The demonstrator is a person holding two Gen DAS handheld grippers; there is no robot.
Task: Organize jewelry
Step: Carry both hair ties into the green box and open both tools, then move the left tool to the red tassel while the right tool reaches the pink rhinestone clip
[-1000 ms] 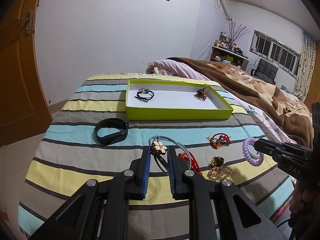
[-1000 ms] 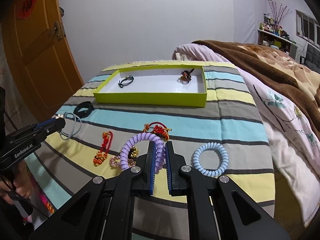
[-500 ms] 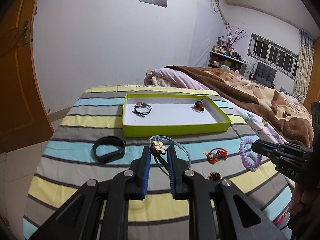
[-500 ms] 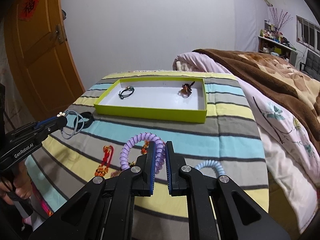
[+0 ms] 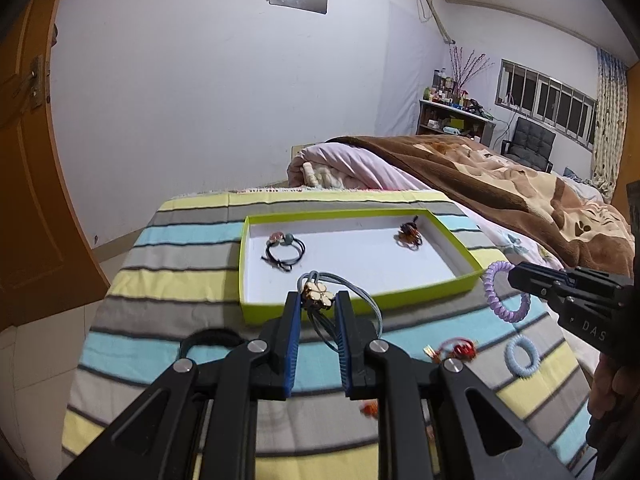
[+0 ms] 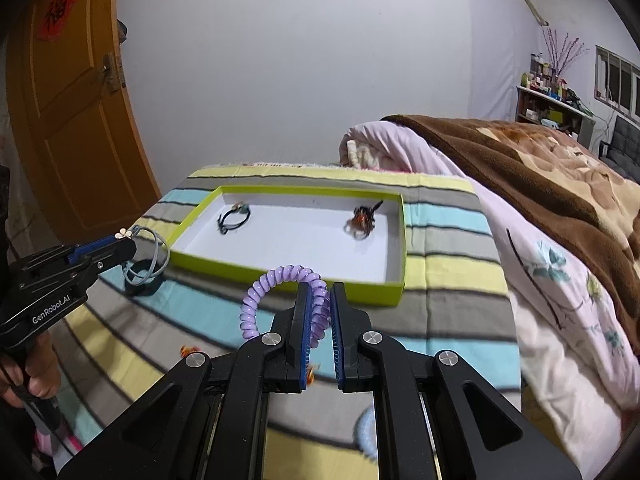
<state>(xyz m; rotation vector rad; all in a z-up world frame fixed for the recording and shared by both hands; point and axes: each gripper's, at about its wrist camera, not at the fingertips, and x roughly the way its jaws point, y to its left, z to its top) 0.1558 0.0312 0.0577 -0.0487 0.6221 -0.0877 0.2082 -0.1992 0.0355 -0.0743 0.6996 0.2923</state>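
My left gripper [image 5: 317,300] is shut on a grey hair tie with a cream flower charm [image 5: 318,294] and holds it above the cloth at the near rim of the green tray [image 5: 360,307]. My right gripper [image 6: 320,294] is shut on a purple spiral hair tie [image 6: 276,284], lifted near the tray's front edge [image 6: 304,276]. The tray holds a black hair tie [image 5: 285,251] and a dark brown-red piece [image 5: 409,234]. The right gripper with the purple tie [image 5: 498,292] also shows in the left wrist view.
On the striped cloth [image 5: 160,280] lie a black band [image 5: 208,340], a red-gold ornament [image 5: 456,350] and a light blue spiral tie [image 5: 522,356]. A bed with a brown blanket [image 5: 500,184] lies to the right. An orange door [image 6: 68,100] stands at the left.
Both grippers have risen and moved forward towards the green tray, each carrying its hair tie. The loose pieces on the cloth now lie lower in view and partly behind the grippers.
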